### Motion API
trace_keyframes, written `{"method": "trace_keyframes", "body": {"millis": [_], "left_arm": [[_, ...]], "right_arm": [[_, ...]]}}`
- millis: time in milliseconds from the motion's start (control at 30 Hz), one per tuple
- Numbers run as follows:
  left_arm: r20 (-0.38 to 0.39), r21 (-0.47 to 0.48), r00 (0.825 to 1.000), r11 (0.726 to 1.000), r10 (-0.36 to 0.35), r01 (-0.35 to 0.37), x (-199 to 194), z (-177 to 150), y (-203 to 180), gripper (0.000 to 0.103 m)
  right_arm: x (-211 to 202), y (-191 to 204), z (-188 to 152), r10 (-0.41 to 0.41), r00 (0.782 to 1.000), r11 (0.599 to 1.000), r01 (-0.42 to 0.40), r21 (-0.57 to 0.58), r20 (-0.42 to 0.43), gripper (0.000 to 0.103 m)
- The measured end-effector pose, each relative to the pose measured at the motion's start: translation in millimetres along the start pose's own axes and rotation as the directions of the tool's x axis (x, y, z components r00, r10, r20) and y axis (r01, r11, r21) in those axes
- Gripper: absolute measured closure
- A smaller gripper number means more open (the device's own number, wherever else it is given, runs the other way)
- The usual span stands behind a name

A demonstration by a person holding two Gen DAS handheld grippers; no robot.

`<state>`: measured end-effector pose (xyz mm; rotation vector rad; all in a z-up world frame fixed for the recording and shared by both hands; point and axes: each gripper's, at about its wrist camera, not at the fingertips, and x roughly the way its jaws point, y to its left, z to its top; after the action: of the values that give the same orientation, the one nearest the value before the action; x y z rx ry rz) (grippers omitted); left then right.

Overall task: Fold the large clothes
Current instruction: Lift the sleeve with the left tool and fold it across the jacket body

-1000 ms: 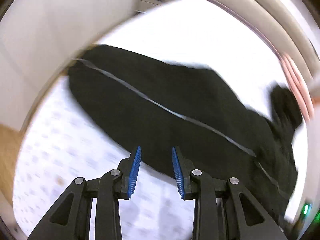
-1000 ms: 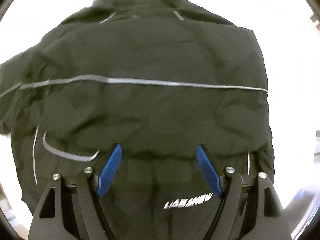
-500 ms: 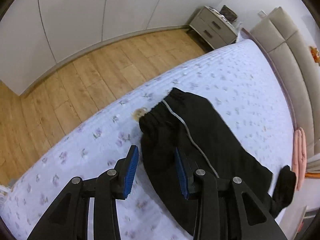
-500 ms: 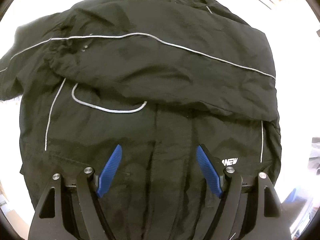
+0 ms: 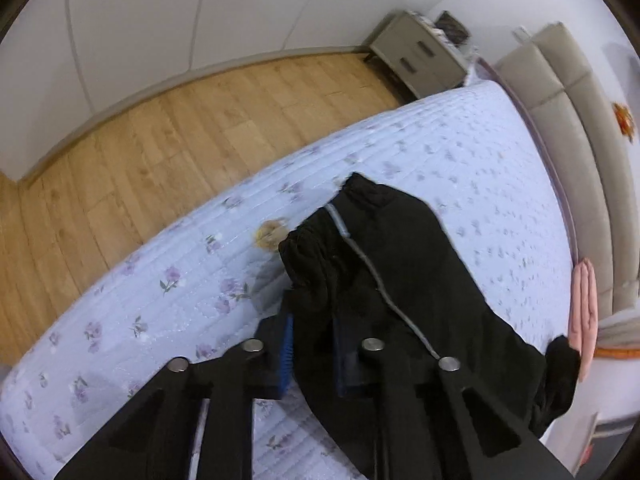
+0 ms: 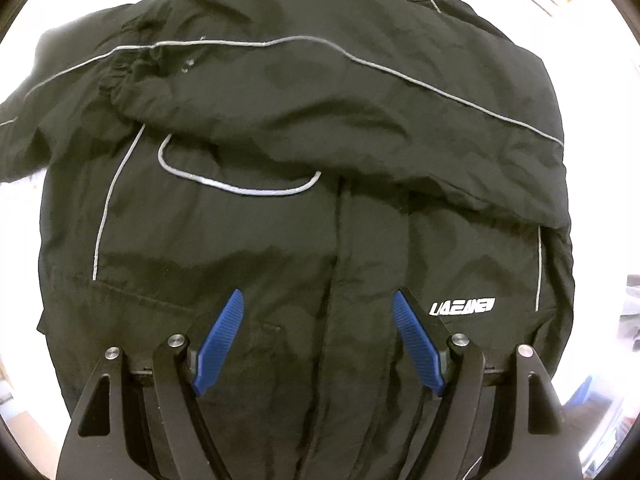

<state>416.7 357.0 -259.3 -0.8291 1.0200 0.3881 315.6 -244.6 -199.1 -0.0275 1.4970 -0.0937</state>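
A black jacket [image 6: 320, 160] with grey piping lies spread on the bed; one sleeve is folded across its chest. In the left wrist view its other sleeve [image 5: 380, 264] stretches across the floral sheet, cuff toward the bed's edge. My left gripper [image 5: 312, 344] sits low over that sleeve near the cuff, with sleeve cloth lying between its blue pads; the jaws stand a little apart and I cannot tell whether they pinch it. My right gripper [image 6: 320, 332] is wide open above the jacket's lower front, beside the white logo [image 6: 462, 306].
The bed [image 5: 160, 280] has a light floral quilt, and its edge drops to a wooden floor [image 5: 160, 140]. A grey nightstand [image 5: 416, 56] and padded headboard [image 5: 572, 140] stand beyond. A pink folded cloth [image 5: 584, 300] lies by the headboard. A small tan object [image 5: 270, 232] lies near the cuff.
The left gripper swung toward the bed's edge and dropped onto the sleeve near its cuff, jaws narrowing around cloth. The right gripper pulled back toward the jacket's hem and stayed open.
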Motion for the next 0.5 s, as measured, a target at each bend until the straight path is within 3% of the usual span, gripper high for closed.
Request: {"method": "trace_keyframes", "body": {"millis": [267,367,500], "left_arm": [[0.100,0.151,0.991,0.986,-0.086,0.071,-66,-21,-42,0.092],[0.127,0.252,0.987,0.966,-0.099,0.064,-92,-38,-70,0.092],[0.133,0.388,0.981,0.918,-0.140,0.079,-120,-69,-112,0.092]], "right_arm": [[-21,9,-16,0.012,1.000,1.000,-0.012,-0.001,0.027,0.023],[-25,5,-17,0.031,0.999,0.999,-0.031,0.013,0.028,0.023],[-31,-8,-20,0.051,0.998,0.998,-0.052,0.025,0.040,0.023]]}}
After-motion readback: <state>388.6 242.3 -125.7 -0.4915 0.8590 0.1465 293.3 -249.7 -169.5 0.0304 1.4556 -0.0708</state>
